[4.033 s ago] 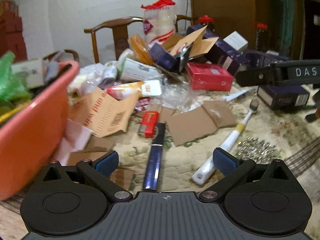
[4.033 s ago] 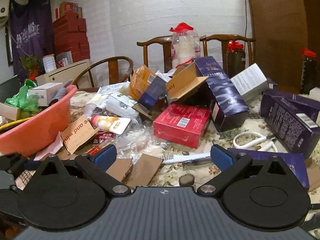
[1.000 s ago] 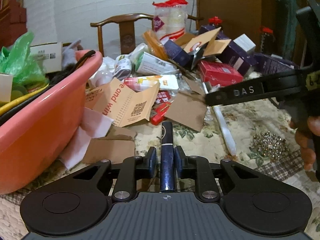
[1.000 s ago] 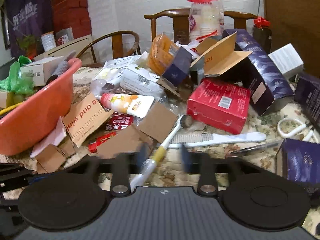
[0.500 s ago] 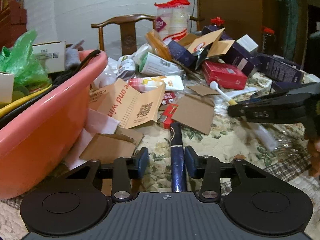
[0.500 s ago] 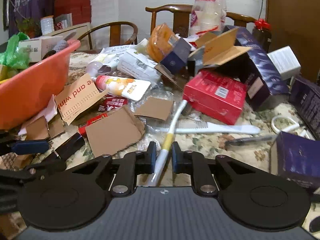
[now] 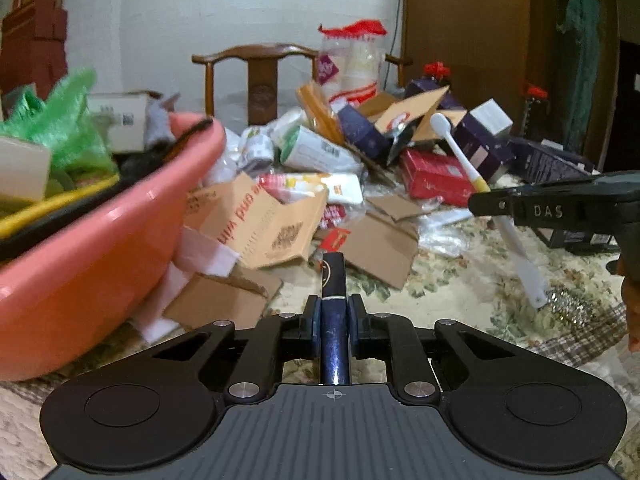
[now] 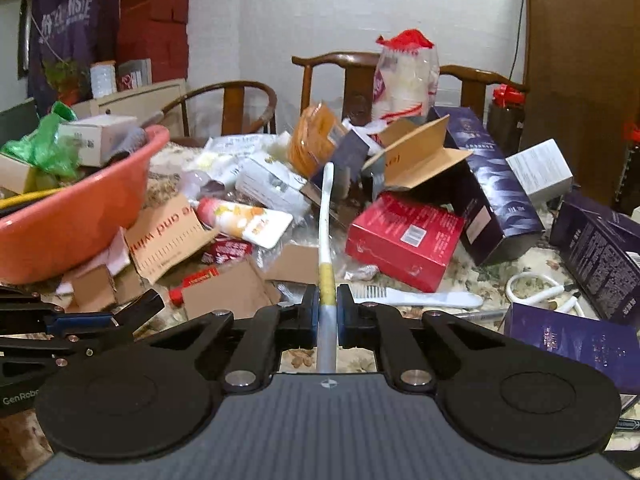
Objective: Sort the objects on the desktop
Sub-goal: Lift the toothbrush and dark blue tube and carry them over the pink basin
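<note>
My left gripper (image 7: 334,310) is shut on a dark blue pen-like tube (image 7: 334,280) and holds it above the table, pointing forward. My right gripper (image 8: 328,304) is shut on a white toothbrush with a yellow band (image 8: 326,224), lifted off the table; the toothbrush also shows in the left wrist view (image 7: 460,152), tilted, with the right gripper (image 7: 492,204) at the right. The left gripper also shows in the right wrist view (image 8: 120,316) at the lower left. A pink basin (image 7: 120,232) full of sorted items stands at the left.
The table holds a pile of cardboard pieces (image 8: 176,236), a red box (image 8: 404,240), purple boxes (image 8: 492,188), a white comb (image 8: 420,300), a tube of cream (image 8: 244,216) and a heap of small metal bits (image 7: 576,308). Wooden chairs (image 8: 352,76) stand behind.
My left gripper has closed on the dark blue tube and lifted it. My right gripper has raised the toothbrush off the table, so its head now points up and away.
</note>
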{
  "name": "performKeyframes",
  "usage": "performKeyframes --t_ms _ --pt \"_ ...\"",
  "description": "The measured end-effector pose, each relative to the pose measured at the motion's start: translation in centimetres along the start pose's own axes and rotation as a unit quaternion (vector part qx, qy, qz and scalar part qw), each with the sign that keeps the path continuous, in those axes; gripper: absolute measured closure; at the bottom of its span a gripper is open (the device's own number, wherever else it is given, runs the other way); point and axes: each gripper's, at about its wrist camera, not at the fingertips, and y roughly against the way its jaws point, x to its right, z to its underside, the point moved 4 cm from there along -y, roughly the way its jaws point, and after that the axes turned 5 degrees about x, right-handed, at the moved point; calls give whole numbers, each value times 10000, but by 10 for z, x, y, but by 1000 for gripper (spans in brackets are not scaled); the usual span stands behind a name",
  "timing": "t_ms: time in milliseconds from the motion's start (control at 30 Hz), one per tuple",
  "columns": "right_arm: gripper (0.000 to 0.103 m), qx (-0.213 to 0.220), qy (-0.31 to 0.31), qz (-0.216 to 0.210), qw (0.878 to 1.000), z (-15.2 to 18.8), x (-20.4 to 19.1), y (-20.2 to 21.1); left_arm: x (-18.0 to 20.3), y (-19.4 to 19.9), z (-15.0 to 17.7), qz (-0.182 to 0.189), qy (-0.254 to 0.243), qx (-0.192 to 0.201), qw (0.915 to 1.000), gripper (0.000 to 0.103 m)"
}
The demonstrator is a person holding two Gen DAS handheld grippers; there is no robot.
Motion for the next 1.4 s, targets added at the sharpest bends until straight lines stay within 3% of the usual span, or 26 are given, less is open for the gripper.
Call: performKeyframes --t_ms 467,933,1133,1400 --pt "93 475 291 -448 9974 -47 -39 17 -15 47 -53 -708 -198 612 9954 93" --pt "93 979 980 -1458 9796 -121 -167 25 -88 109 -106 -1691 -150 1151 9787 93" --pt "93 941 1180 -1982 9685 -141 -226 9 -134 114 -113 -2043 -10 1083 9729 93" --pt "93 517 1202 -2331 9636 -143 -268 -37 -180 89 -92 -2113 327 722 9742 92"
